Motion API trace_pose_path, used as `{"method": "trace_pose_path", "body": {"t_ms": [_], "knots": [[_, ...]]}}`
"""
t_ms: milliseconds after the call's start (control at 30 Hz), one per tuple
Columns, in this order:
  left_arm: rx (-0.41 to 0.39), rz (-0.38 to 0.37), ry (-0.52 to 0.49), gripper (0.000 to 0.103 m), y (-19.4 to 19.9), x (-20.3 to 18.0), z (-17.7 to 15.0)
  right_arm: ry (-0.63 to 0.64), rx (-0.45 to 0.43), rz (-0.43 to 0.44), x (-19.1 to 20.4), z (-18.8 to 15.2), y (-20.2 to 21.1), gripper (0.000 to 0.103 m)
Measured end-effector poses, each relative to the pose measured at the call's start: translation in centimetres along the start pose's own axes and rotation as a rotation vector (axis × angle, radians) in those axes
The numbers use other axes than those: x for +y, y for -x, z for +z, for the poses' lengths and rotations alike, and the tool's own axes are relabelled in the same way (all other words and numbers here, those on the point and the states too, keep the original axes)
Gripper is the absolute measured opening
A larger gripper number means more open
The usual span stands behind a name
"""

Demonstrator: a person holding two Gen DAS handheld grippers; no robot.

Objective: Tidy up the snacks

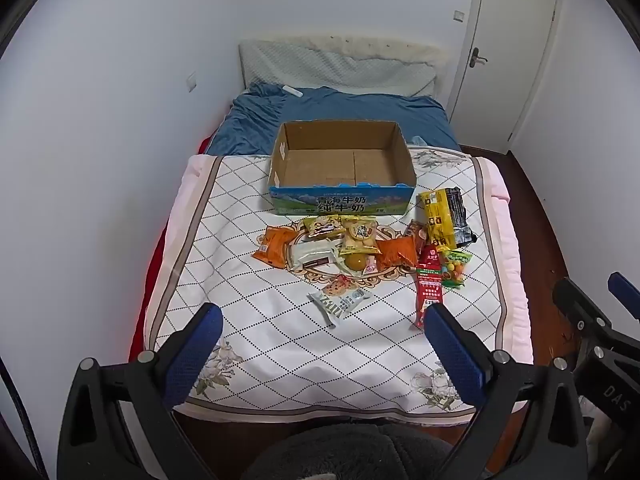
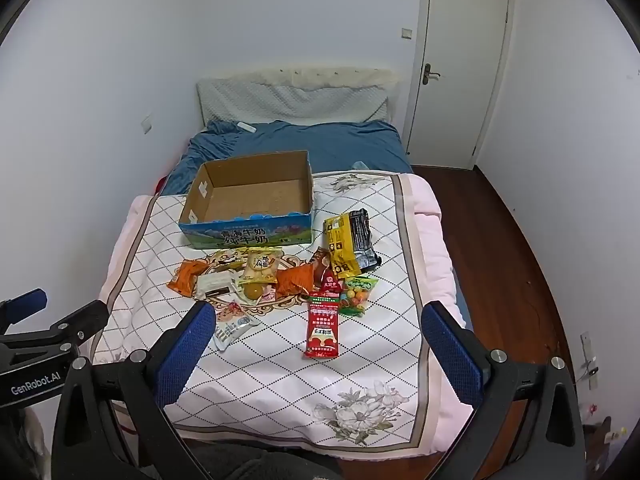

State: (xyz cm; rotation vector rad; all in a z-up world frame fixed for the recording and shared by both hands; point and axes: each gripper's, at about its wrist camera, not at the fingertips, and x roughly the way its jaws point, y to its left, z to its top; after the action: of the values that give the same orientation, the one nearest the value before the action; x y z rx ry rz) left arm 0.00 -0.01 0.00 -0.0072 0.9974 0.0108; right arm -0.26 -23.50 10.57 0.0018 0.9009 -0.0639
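Note:
An empty cardboard box with a blue printed front stands on the bed quilt. In front of it lies a loose pile of snack packets: orange packets, a yellow and black bag, a long red sachet, a white packet and a candy bag. My left gripper is open and empty above the quilt's near part. My right gripper is open and empty, nearer than the pile.
The bed fills the room's middle, with a blue sheet and a pillow at the far end. White walls stand at left and back. A closed door and dark wood floor lie to the right.

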Motion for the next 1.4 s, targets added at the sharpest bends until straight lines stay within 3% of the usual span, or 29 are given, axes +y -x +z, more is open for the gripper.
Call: {"method": "trace_pose_path", "body": {"t_ms": [1400], "knots": [[-0.017, -0.012, -0.03, 0.103, 0.0, -0.3, 1.2, 0.008, 0.002, -0.016, 0.3, 0.7, -0.4, 0.103]]}}
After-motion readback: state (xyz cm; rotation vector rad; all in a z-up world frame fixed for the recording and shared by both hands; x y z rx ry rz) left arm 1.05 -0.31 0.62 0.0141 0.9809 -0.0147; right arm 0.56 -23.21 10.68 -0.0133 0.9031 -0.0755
